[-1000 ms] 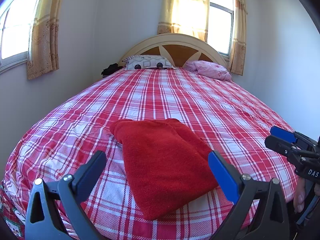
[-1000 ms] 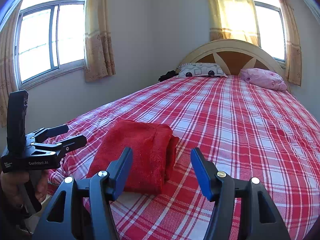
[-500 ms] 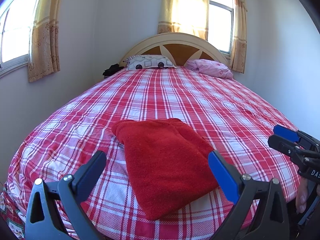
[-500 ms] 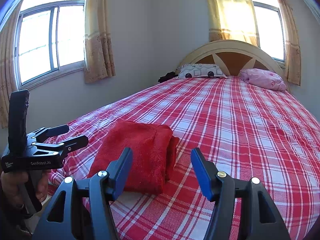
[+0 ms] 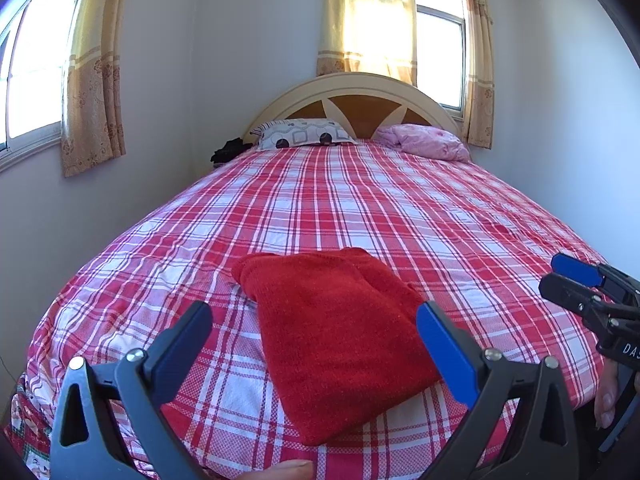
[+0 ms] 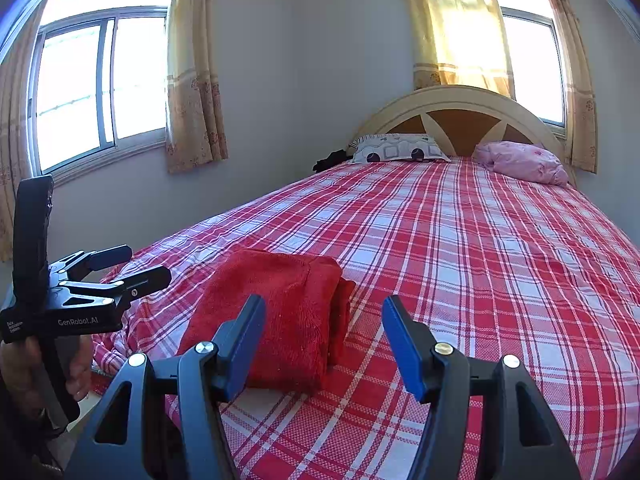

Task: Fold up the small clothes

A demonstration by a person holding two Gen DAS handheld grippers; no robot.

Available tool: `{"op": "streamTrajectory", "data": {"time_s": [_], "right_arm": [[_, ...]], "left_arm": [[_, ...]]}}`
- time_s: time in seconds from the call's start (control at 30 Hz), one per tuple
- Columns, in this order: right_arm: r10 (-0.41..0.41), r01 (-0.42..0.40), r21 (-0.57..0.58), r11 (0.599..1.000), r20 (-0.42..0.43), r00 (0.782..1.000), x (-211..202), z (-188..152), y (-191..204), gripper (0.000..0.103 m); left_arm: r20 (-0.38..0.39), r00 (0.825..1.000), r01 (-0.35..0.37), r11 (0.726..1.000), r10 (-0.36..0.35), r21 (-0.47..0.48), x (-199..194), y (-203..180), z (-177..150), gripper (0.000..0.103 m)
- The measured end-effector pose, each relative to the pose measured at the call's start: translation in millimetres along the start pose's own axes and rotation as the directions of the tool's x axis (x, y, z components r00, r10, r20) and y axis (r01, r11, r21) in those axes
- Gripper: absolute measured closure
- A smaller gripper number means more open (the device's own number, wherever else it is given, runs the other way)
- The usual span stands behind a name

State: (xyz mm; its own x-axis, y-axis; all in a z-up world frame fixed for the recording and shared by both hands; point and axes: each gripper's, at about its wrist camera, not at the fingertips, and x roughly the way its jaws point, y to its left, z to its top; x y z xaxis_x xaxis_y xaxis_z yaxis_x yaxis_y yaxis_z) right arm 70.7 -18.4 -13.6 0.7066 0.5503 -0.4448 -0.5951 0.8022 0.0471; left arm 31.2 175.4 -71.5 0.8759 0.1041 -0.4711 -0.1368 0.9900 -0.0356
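The red garment (image 5: 340, 336) is lying folded into a compact rectangle on the plaid bedspread (image 5: 360, 200), near the foot edge of the bed. In the left wrist view it is sitting directly ahead of the left gripper (image 5: 314, 334), spanning most of the gap between the two fingers and extending beyond the tips toward the headboard (image 5: 356, 96). The left gripper is standing spread wide, with nothing between its pads; the pads are hovering above the cloth and are not pressing on it.

In the right wrist view the garment (image 6: 280, 312) is lying ahead and to the left of the right gripper (image 6: 324, 344). Its stacked, folded edge is facing the gap between the fingers, and the left finger is overlapping the cloth in the picture. The right gripper is also standing apart, roughly half spread, and is gripping nothing.

Each tool is showing in the other's view: the right gripper at the right margin of the left view, the left gripper at the left margin of the right view, held by a hand (image 6: 24, 368).

Well beyond both tools, a patterned pillow (image 5: 304, 136) and a pink pillow (image 5: 424, 142) are resting against the headboard. A dark item (image 5: 230, 150) is lying beside the patterned pillow; it is too small to identify.
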Motion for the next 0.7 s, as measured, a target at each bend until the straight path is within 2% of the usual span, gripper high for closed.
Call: {"op": "streamTrajectory", "data": {"time_s": [0.2,0.7], "right_arm": [[0.009,-0.010,-0.014,1.000,-0.007,1.000,1,-2,5,0.042],[0.015,-0.016,-0.028,0.999,-0.026,1.000,5,-5,12,0.042]], "left_arm": [[0.015,1.000,0.018,1.000,-0.018,-0.012,-2,3,3,0.000],[0.034,0.999,0.004,1.000,-0.004,0.029,-4,-4,-1,0.000]]}}
